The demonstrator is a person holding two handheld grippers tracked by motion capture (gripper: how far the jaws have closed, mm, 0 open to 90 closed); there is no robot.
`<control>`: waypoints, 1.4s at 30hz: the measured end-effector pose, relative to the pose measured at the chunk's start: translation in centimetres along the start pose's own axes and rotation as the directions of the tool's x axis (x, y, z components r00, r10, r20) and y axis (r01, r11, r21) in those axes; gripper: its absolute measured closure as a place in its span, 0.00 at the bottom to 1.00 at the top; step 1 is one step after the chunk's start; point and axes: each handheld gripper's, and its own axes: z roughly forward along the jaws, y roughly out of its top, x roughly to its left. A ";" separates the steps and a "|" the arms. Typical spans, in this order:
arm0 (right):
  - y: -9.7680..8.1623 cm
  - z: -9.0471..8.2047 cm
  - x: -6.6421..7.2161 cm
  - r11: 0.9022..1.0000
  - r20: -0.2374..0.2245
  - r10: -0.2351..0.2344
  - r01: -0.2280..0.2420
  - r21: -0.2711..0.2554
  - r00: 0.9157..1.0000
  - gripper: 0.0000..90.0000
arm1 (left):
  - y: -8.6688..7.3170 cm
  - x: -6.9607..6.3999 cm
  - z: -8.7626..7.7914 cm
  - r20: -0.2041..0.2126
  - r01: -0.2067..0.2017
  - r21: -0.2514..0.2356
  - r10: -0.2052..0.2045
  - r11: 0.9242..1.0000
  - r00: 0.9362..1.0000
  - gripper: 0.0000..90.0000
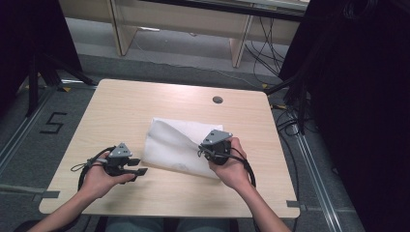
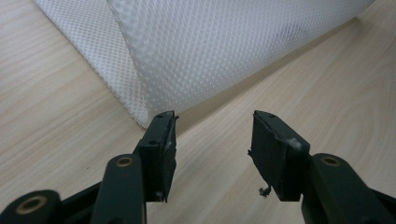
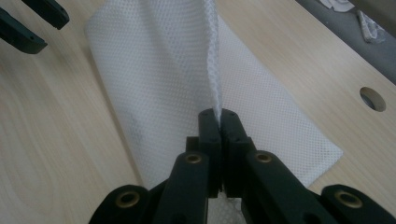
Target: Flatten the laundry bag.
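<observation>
White mesh cloth [image 1: 180, 145] lies mid-table [image 1: 121, 104], light, limp and thin, we judge. Our right gripper [image 3: 219, 122] pinches a raised fold of it; the left gripper [image 2: 212, 135] waits spread at its near corner, the best spot to grasp.

Both forearms are bare, with no sleeve showing, and grey trousers show at the near table edge. Each hand carries a black gripper, the left gripper [image 1: 138, 166] and the right gripper [image 1: 200, 151], topped by a grey three-cornered plate and trailing a looped black cable. The jaws are matt black bars with brass-coloured pivot rivets and worn, frayed square pads.
</observation>
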 end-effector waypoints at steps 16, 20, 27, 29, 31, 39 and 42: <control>-0.9 -0.3 0.9 1.000 -0.029 0.009 -0.009 0.014 1.000 1.00 | -1.6 -1.0 -2.7 -0.019 0.013 -0.013 -0.013 1.000 1.000 0.54; -0.9 -0.3 1.5 1.000 -0.042 -0.003 0.003 0.013 0.999 1.00 | -1.7 -0.6 -2.9 -0.017 0.002 -0.013 -0.002 1.000 1.000 0.54; -0.9 -0.2 2.3 1.000 -0.083 0.000 0.001 0.012 0.997 1.00 | -1.7 -0.4 -2.9 -0.023 0.015 -0.021 -0.016 1.000 1.000 0.54; -1.0 -0.1 2.5 1.000 -0.080 -0.010 0.012 0.016 0.997 1.00 | -1.7 -0.3 -2.9 -0.029 0.016 -0.019 -0.017 1.000 0.999 0.54; -1.0 -0.1 2.6 1.000 -0.098 -0.007 0.009 0.021 0.995 1.00 | -1.7 -0.2 -2.9 -0.028 0.017 -0.022 -0.018 1.000 0.999 0.54; -1.3 0.2 3.4 0.999 -0.106 -0.012 0.015 0.029 0.994 1.00 | -1.8 -0.1 -2.8 -0.031 0.052 -0.029 -0.052 0.998 0.998 0.54; -1.4 0.2 3.6 0.999 -0.122 -0.018 0.022 0.035 0.992 1.00 | -1.8 0.1 -3.0 -0.037 0.023 -0.014 -0.023 1.000 0.999 0.54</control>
